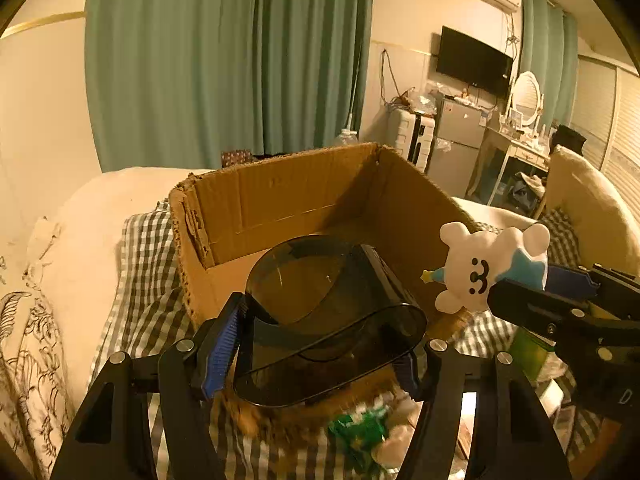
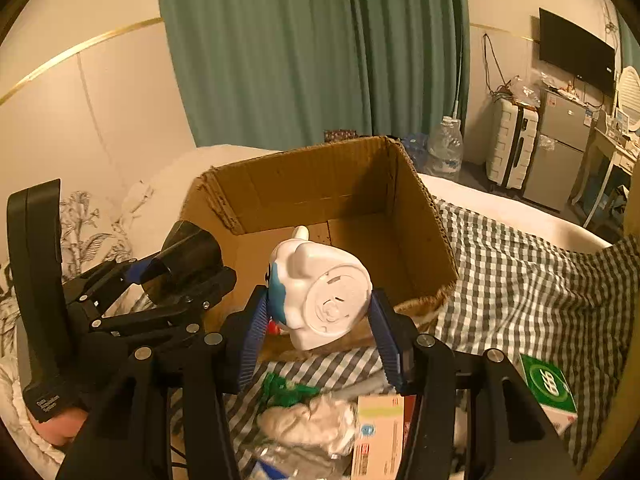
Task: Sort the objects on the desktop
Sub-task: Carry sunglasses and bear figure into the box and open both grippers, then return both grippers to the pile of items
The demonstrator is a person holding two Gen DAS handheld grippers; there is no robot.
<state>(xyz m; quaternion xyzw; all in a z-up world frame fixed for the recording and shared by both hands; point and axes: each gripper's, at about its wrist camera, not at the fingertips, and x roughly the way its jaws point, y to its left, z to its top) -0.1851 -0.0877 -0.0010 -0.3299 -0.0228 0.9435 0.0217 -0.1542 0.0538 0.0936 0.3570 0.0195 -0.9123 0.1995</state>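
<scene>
Left wrist view: the left gripper (image 1: 320,344) is clamped on a dark translucent container (image 1: 332,320), its blue-padded fingers (image 1: 220,344) pressing both sides, with the container's open mouth facing the camera and held over the near edge of an open cardboard box (image 1: 288,204). At the right of this view the right gripper (image 1: 560,292) grips a white bear-shaped toy (image 1: 480,268), whose smiling face and blue patch show here only. Right wrist view: the right gripper (image 2: 320,320) is closed on the same white bear-shaped toy (image 2: 320,296), seen from behind, where a round moulded base plate faces the camera; the toy hangs just before the cardboard box (image 2: 320,188), whose floor looks bare. The left gripper (image 2: 168,292) enters from the left, its load seen only as a dark block. This view alone shows the clutter below on the checked cloth (image 2: 520,280): a green wrapper (image 2: 288,392), a crumpled white bag (image 2: 312,424), a printed carton (image 2: 380,436) and a green-and-white box (image 2: 548,388). A teal curtain (image 2: 312,48) hangs behind.
</scene>
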